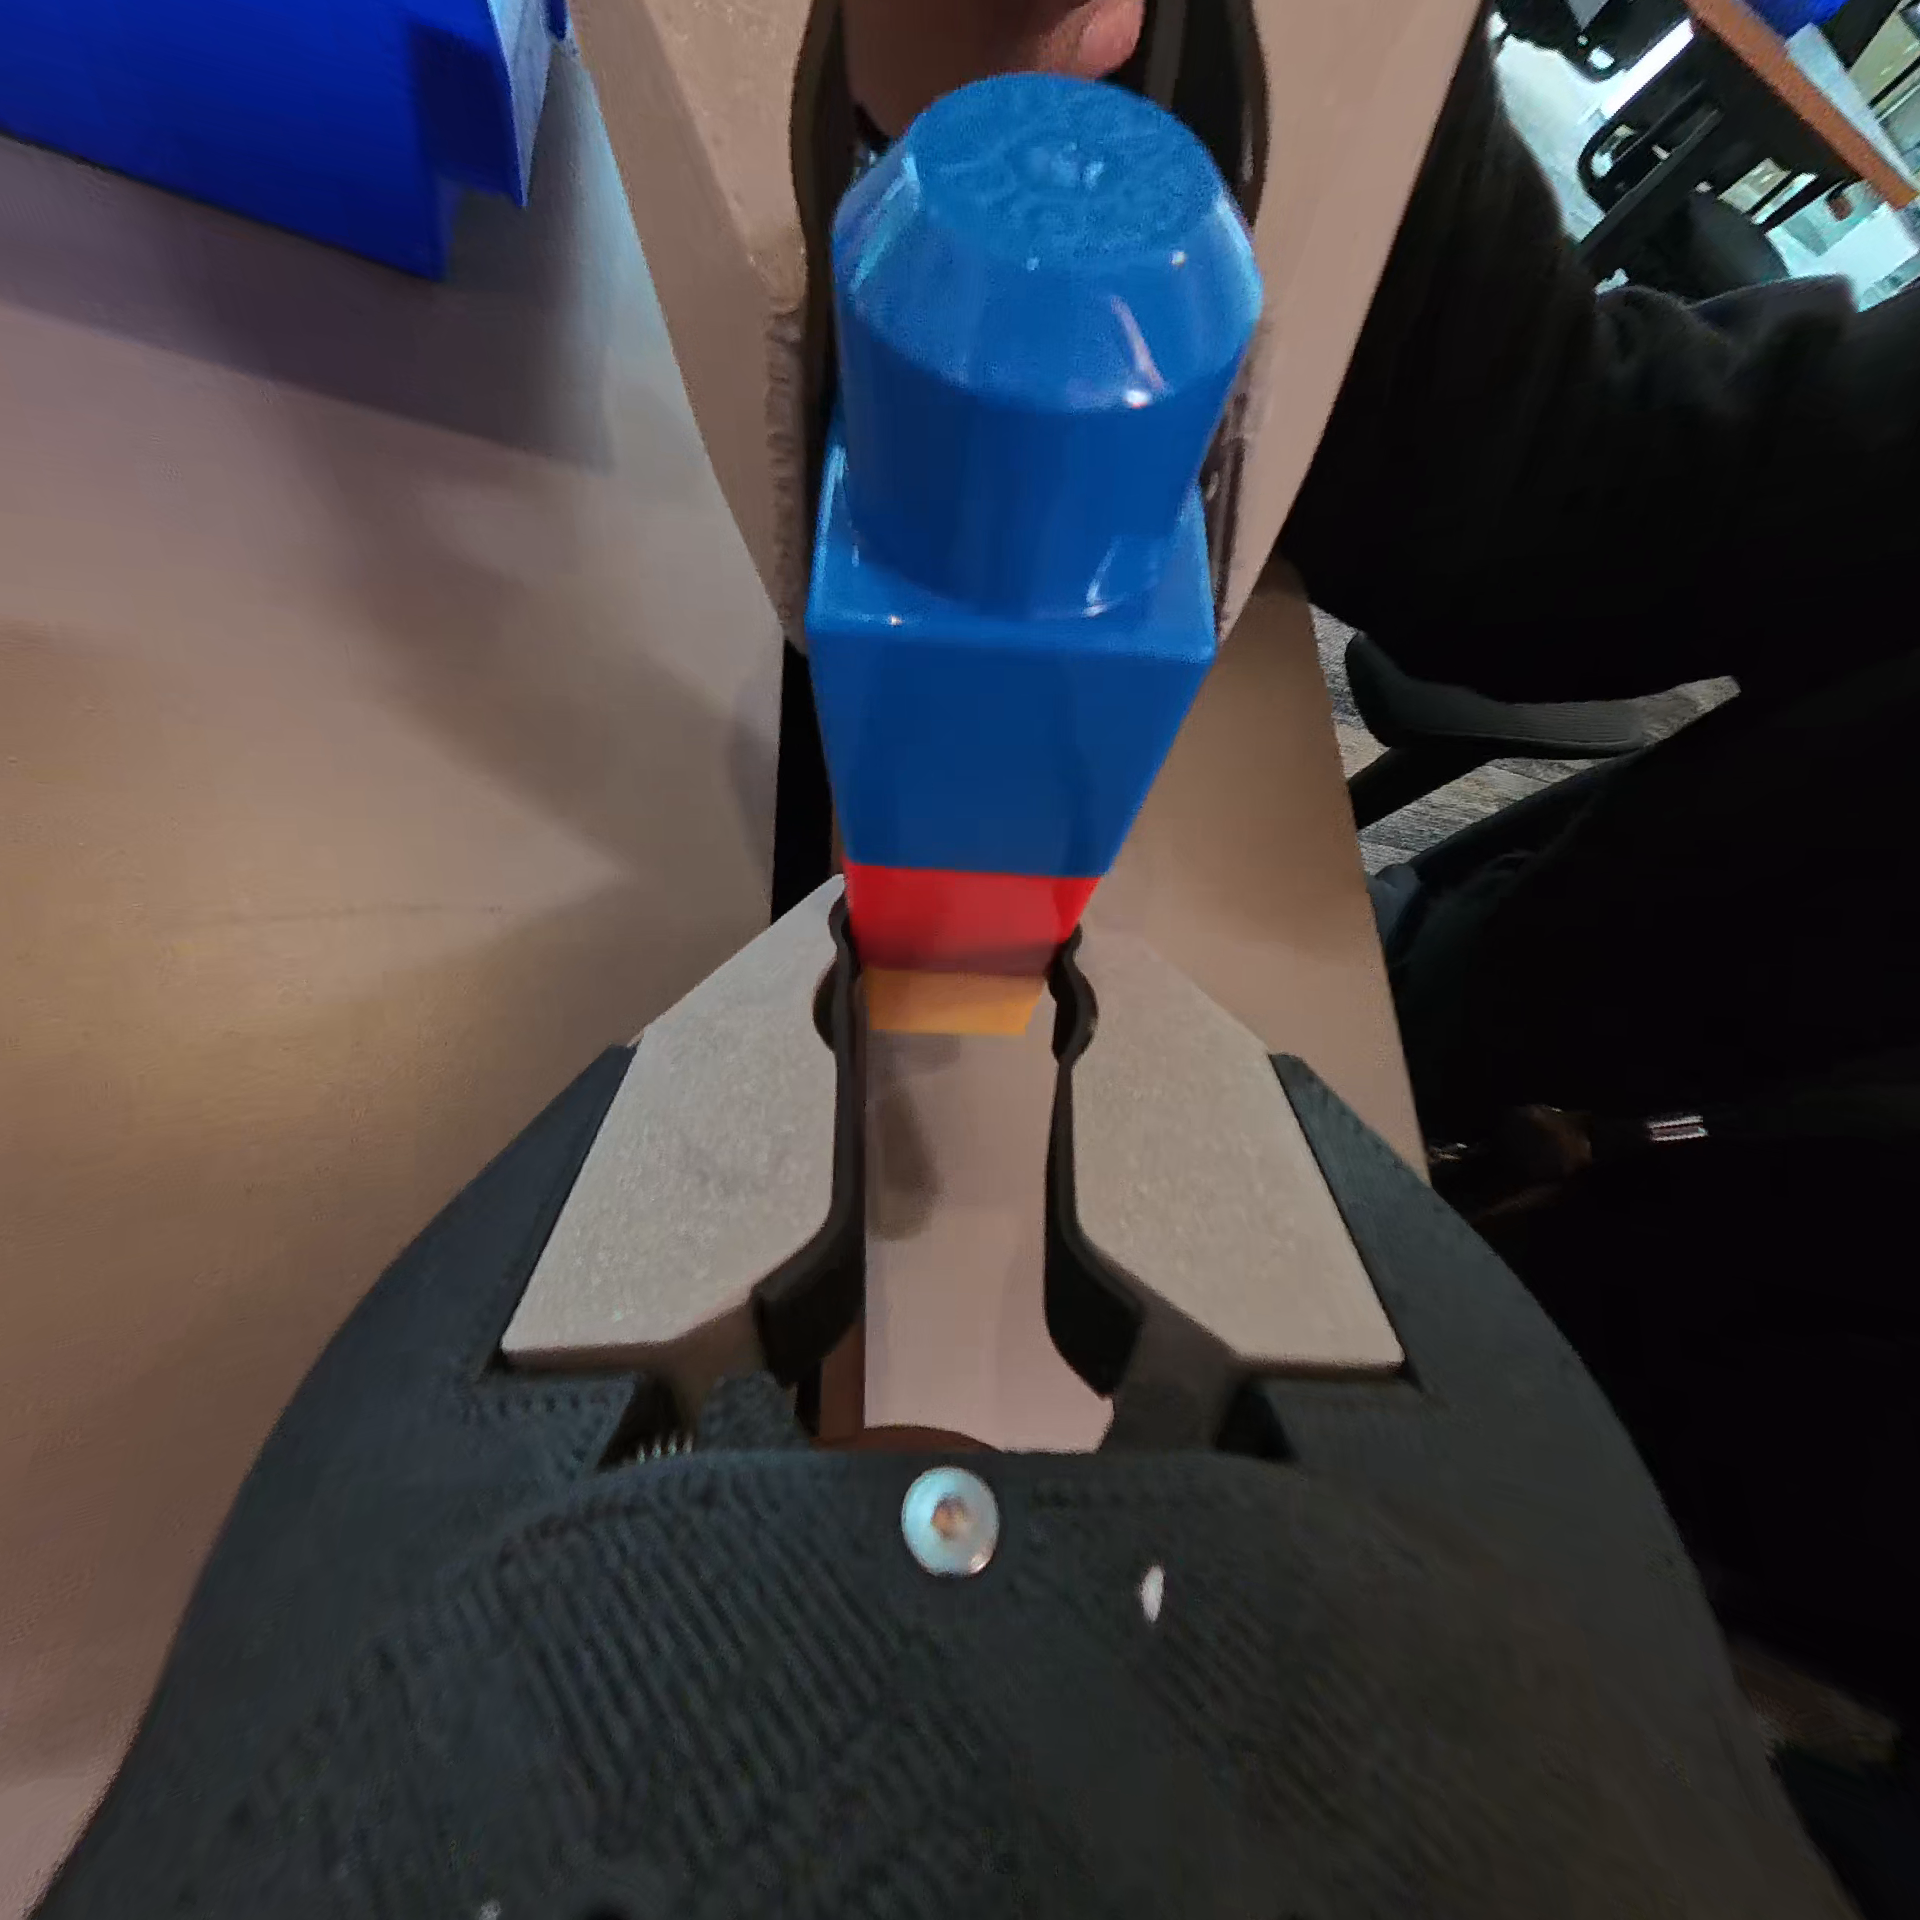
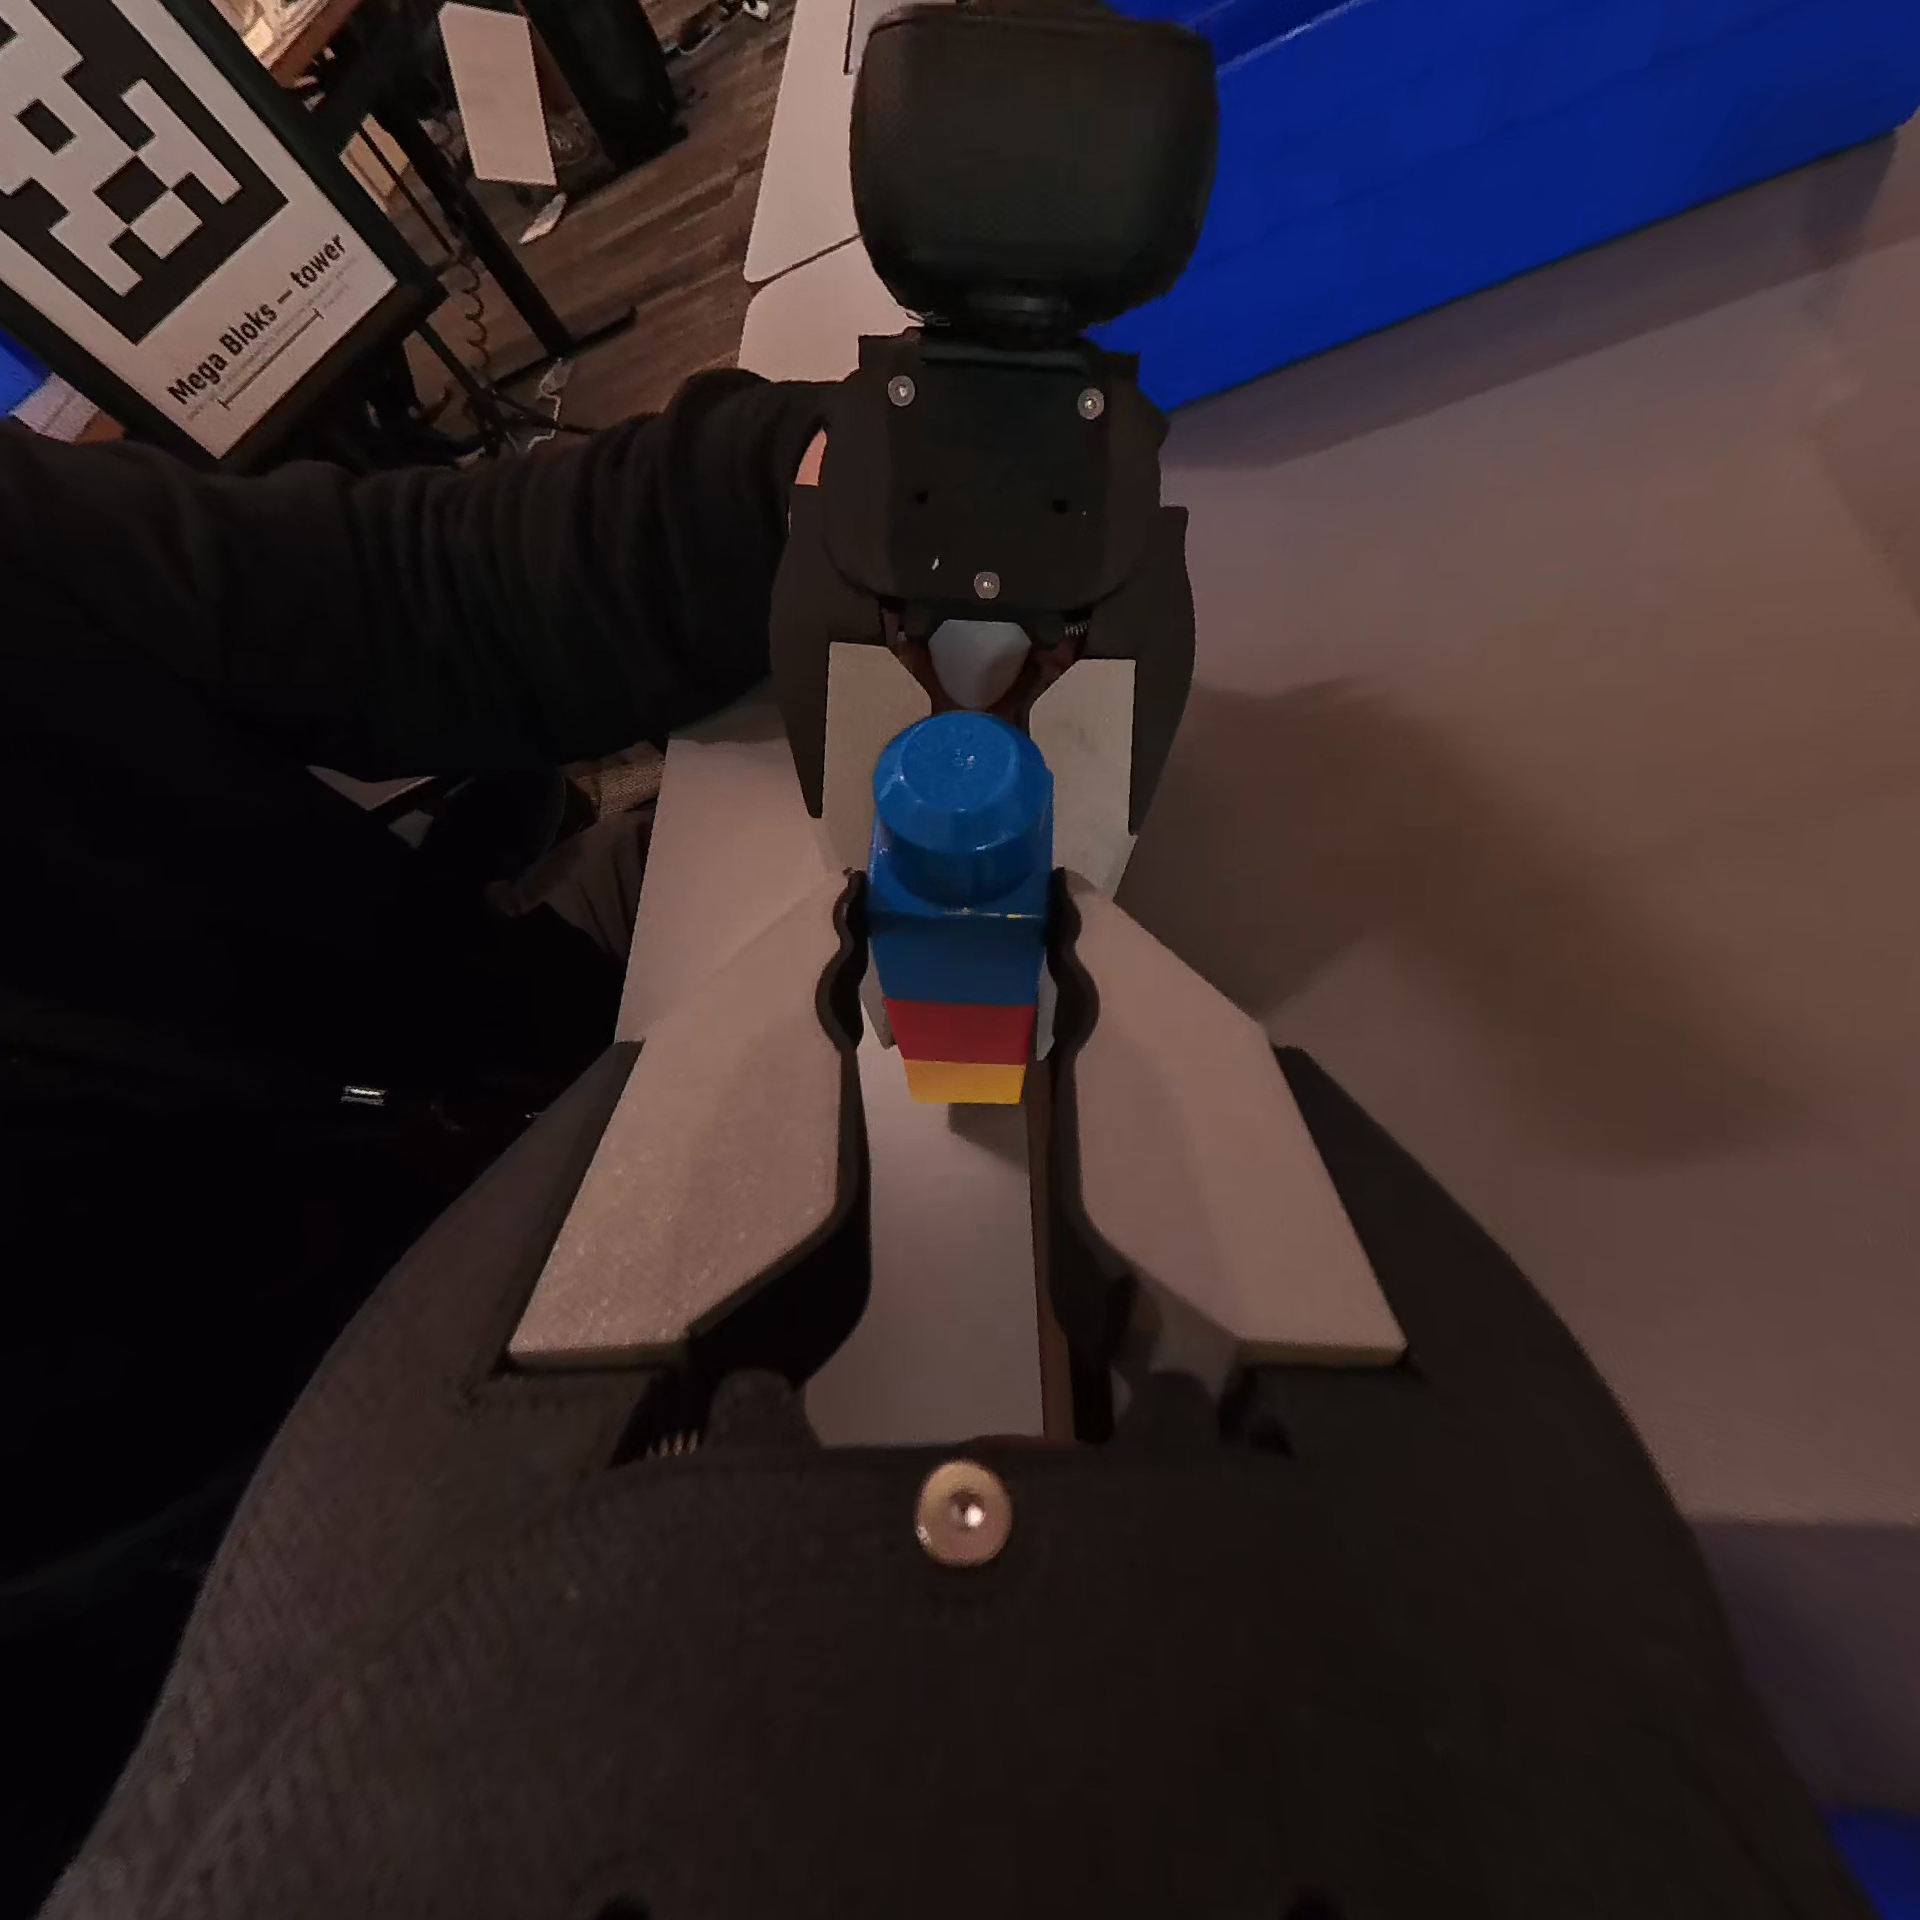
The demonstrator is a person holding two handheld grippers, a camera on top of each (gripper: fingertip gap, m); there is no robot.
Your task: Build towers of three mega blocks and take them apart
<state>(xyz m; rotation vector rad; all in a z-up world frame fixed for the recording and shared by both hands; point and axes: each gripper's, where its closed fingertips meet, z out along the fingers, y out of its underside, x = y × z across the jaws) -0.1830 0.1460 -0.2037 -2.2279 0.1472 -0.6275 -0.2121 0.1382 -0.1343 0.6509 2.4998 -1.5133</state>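
Note:
A tower of three mega blocks stands on the table (image 1: 312,831): a blue block (image 1: 1013,727) on top, a red block (image 1: 966,909) in the middle and a yellow block (image 1: 951,1006) at the bottom. My left gripper (image 1: 958,971) is shut on the red block, with its tips also reaching down beside the yellow one. My right gripper (image 2: 958,935) comes from the opposite side and is shut on the blue block (image 2: 956,935). The red block (image 2: 961,1029) and the yellow block (image 2: 964,1081) show below it. The left gripper's body (image 2: 982,499) faces me across the tower.
A blue bin (image 1: 260,125) stands at the back of the table and also shows in the right wrist view (image 2: 1455,156). A framed sign with a black-and-white pattern (image 2: 156,208) stands off the table. A black sleeve (image 2: 416,582) reaches in. Office chairs (image 1: 1662,156) stand beyond. Across from one pair of fingers to the other is roughly 7 cm.

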